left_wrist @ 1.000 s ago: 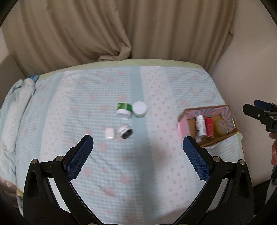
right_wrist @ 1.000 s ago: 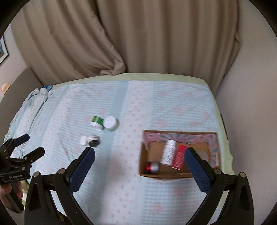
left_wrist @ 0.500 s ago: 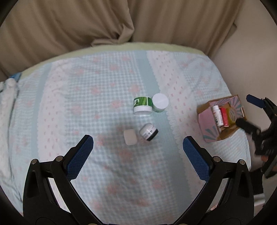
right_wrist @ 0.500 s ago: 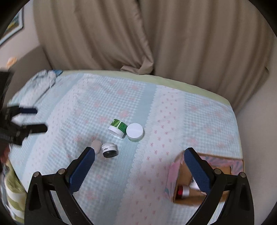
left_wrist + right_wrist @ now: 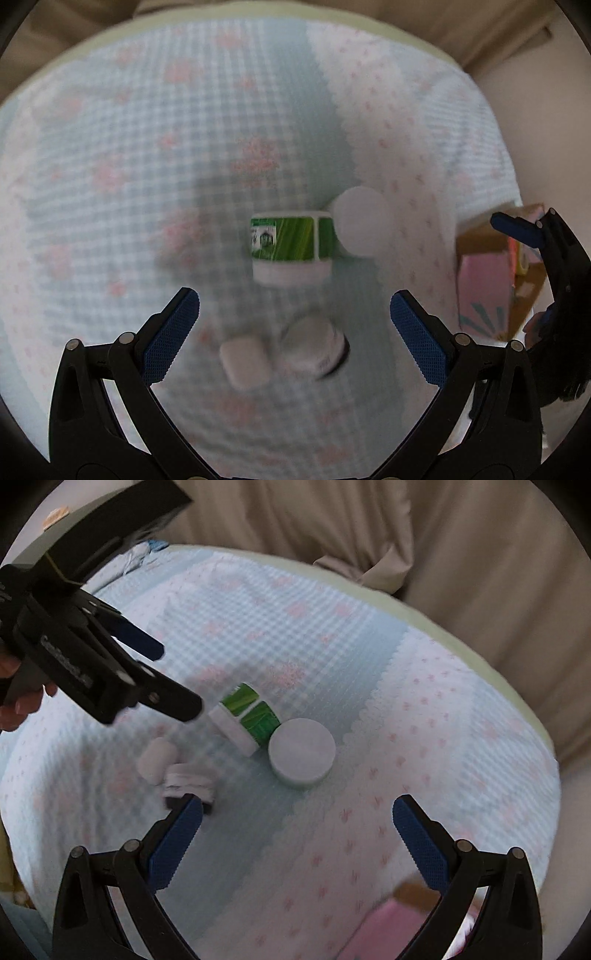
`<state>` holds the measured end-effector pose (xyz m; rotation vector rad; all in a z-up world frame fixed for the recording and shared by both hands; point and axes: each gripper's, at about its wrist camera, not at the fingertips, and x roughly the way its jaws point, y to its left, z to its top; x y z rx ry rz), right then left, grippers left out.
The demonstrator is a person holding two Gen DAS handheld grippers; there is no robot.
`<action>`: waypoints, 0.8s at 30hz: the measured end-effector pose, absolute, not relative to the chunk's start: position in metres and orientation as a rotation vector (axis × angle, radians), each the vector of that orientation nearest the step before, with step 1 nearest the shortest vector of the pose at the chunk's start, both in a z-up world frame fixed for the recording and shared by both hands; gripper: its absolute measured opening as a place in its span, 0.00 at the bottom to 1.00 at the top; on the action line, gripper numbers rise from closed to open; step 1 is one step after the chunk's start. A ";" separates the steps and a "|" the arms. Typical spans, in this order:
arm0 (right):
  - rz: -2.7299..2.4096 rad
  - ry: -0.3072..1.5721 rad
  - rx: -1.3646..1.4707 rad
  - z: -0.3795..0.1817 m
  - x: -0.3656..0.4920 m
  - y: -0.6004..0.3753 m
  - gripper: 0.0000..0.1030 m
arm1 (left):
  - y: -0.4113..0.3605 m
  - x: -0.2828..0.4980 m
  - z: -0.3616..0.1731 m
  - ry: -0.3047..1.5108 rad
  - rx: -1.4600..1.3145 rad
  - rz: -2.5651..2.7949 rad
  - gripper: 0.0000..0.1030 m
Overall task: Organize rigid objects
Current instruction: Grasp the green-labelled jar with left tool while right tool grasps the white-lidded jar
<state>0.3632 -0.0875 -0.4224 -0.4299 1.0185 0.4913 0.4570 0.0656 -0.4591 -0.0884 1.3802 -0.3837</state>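
Note:
A green-and-white jar (image 5: 290, 249) (image 5: 246, 718) lies on its side on the bed beside a round white-lidded jar (image 5: 360, 226) (image 5: 302, 752). Nearer lie a small white-and-black jar (image 5: 314, 349) (image 5: 190, 784) and a small white case (image 5: 243, 363) (image 5: 157, 760). My left gripper (image 5: 294, 334) is open and empty, low over the two small items; it also shows in the right wrist view (image 5: 170, 679). My right gripper (image 5: 297, 834) is open and empty, just short of the white-lidded jar; one of its fingers (image 5: 517, 230) shows at the right of the left wrist view.
A cardboard box with a pink flap (image 5: 491, 280) (image 5: 388, 926) sits at the bed's right edge. Beige curtains (image 5: 406, 535) hang behind the bed. A crumpled blue cloth (image 5: 155, 546) lies at the far left.
Both grippers have moved in and down toward the group of jars, which now look much larger. The box has slid to the edge of both views. Nothing was grasped.

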 end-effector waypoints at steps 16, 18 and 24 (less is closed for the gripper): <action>0.678 1.043 -0.557 -0.516 0.428 -0.060 0.92 | 0.039 0.496 -0.540 1.444 -0.144 -0.428 0.94; 0.686 1.052 -0.544 -0.520 0.432 -0.060 0.84 | 0.040 0.497 -0.542 1.443 -0.167 -0.453 0.90; 0.680 1.051 -0.512 -0.524 0.439 -0.063 0.64 | 0.050 0.499 -0.541 1.447 -0.245 -0.505 0.74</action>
